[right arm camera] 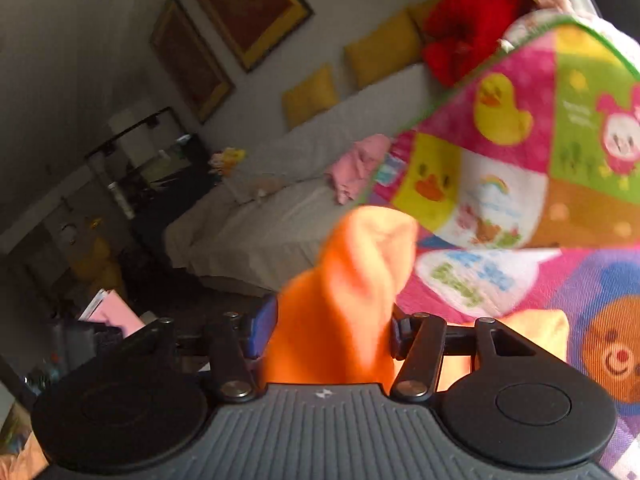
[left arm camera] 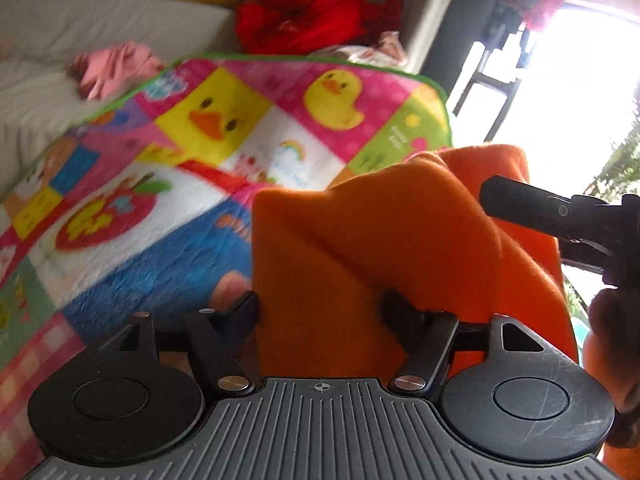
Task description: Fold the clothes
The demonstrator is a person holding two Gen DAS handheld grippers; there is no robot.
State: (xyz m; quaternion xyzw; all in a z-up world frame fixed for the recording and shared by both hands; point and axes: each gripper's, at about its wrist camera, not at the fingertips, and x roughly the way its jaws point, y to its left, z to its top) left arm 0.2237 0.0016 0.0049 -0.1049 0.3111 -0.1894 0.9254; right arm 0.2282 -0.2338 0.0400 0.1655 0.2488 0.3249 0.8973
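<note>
An orange fleece garment hangs in front of me over a bright patchwork blanket with duck pictures. In the left wrist view my left gripper is shut on a broad fold of it, and the cloth fills the whole gap between the fingers. The right wrist view shows the same orange garment bunched into a thick roll. My right gripper is shut on that roll, with blue pads against its sides. The garment's lower part is hidden behind both grippers.
The blanket covers a pale sofa with yellow cushions. A red garment and a pink one lie on the sofa. A black part of the other tool juts in at the right. Framed pictures hang on the wall.
</note>
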